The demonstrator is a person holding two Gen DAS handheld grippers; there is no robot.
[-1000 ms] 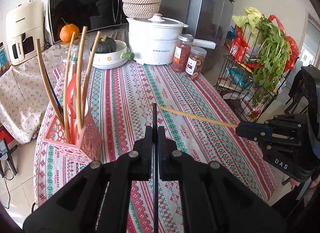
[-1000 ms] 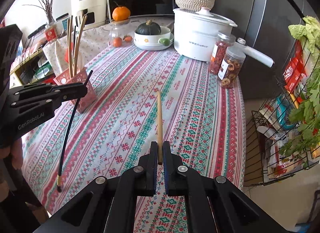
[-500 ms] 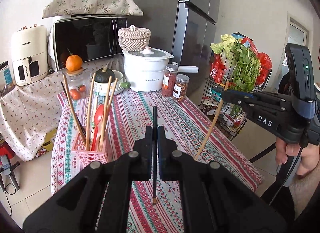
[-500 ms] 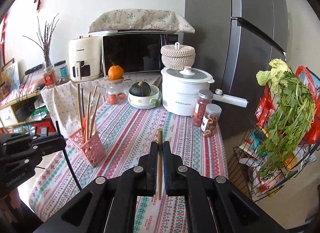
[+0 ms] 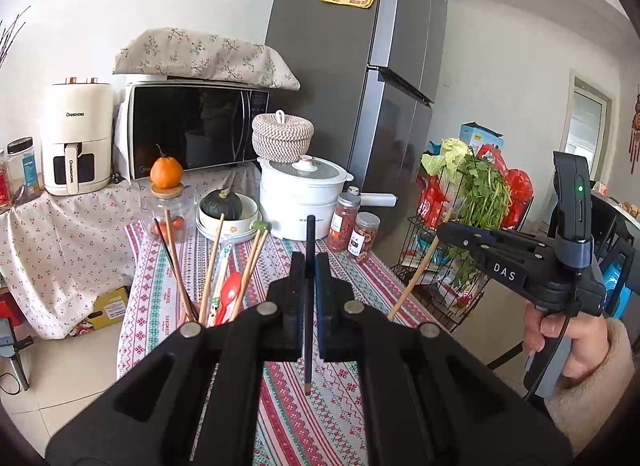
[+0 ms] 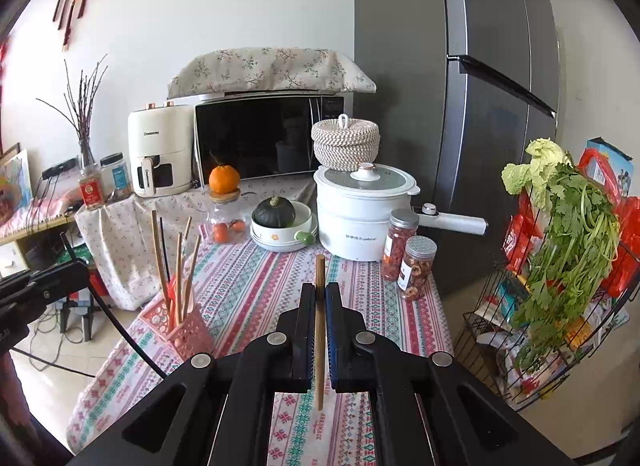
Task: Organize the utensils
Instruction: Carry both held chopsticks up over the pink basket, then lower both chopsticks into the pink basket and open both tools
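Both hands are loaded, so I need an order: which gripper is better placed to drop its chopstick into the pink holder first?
Left, probably. The left gripper holds its black chopstick upright, right beside the pink holder. The right gripper, holding the wooden chopstick, sits farther across the table.

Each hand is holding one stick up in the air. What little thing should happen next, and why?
Probably lower the left gripper toward the pink holder and drop its black chopstick in. Both jaws are shut on a stick held above the table; the right gripper holds a wooden chopstick. The holder already has sticks standing in it and sits on the left.
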